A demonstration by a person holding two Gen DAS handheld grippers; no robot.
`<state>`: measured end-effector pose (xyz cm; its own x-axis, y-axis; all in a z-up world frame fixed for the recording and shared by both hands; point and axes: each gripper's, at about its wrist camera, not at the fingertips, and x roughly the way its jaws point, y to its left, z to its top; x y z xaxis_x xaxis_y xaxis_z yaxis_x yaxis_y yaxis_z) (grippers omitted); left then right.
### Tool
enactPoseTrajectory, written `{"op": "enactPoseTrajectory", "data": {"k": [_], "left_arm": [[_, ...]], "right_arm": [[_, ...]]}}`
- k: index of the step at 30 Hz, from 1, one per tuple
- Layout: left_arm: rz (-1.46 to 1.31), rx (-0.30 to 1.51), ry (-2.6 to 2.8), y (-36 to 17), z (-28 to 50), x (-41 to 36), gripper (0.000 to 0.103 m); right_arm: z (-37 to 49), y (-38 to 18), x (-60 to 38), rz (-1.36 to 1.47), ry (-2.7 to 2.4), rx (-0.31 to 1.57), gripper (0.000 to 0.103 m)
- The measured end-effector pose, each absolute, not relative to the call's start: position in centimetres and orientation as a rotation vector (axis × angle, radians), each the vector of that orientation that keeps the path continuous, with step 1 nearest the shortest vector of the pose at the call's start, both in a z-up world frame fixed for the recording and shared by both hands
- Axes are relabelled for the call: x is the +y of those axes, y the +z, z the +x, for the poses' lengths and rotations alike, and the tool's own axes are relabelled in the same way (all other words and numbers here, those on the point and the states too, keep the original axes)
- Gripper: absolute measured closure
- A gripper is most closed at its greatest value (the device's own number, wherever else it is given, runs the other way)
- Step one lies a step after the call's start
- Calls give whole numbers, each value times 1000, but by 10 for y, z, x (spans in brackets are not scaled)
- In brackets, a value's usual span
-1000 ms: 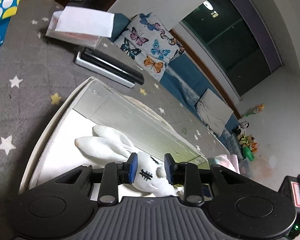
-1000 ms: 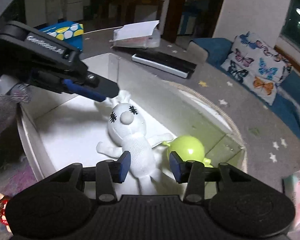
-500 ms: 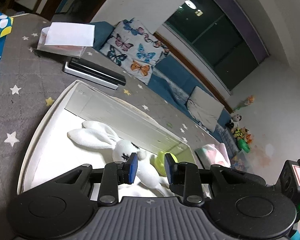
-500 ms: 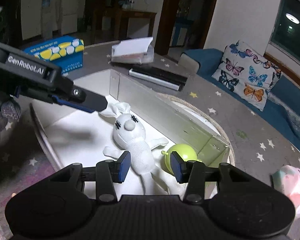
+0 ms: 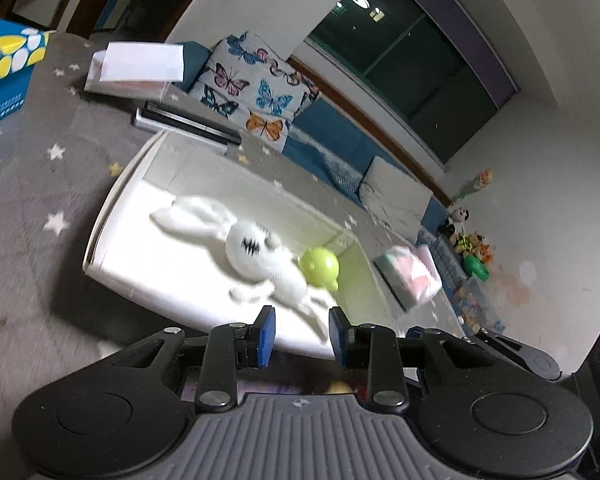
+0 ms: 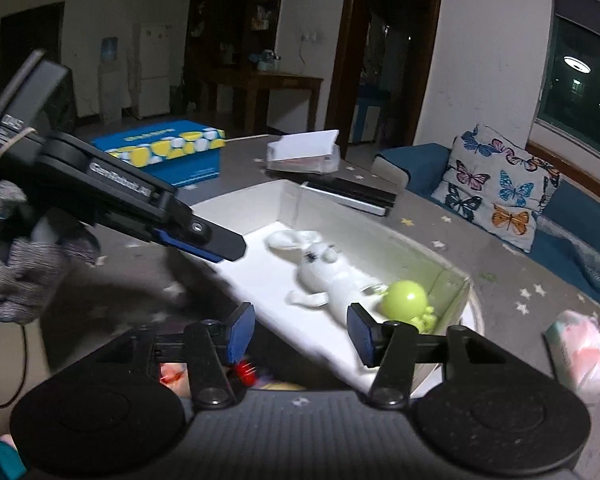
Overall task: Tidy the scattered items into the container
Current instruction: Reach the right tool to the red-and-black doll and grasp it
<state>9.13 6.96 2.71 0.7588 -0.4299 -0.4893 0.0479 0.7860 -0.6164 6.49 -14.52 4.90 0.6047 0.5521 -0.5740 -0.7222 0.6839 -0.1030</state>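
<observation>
White plush rabbit (image 6: 327, 270) and lime-green round toy (image 6: 405, 297) lie inside the white rectangular box (image 5: 112, 200), already tidied; left gripper (image 5: 302, 332) and right gripper (image 6: 300, 334) hover empty, fingers apart.

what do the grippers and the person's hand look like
Both grippers are black with blue finger pads and ribbed grey bodies: left gripper, right gripper. The left's side carries white GenRobot.AI lettering. The hand wears a grey knit glove; a thin cable hangs below it.

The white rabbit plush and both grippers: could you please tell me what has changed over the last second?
The left gripper pulled back from the white rabbit plush, out of the white box. The right gripper also withdrew and opened wider. Plush and green toy stayed put.
</observation>
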Motion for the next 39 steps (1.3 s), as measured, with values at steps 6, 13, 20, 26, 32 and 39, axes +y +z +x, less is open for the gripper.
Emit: {"op": "enactPoseTrajectory", "data": {"k": [6,13,20,26,32,39], "left_arm": [[-621,707,-340,15,67,66,71],[-621,748,-373,3,53,60,71],[-649,738,-365,6,40,68,71],[-685,758,-356,4,31,72,71],[-721,789,-369,-3,22,72,71],[-719,804,-351,-9,23,75,71]], "right_arm": [[25,30,-150,-300,797,581,43],[15,6,-145,-324,804,617,42],[22,-7,-137,-339,806,637,38],[18,-10,-135,-335,808,646,36],[6,-9,-132,-356,829,657,36],[-9,-7,-130,-339,897,667,36]]}}
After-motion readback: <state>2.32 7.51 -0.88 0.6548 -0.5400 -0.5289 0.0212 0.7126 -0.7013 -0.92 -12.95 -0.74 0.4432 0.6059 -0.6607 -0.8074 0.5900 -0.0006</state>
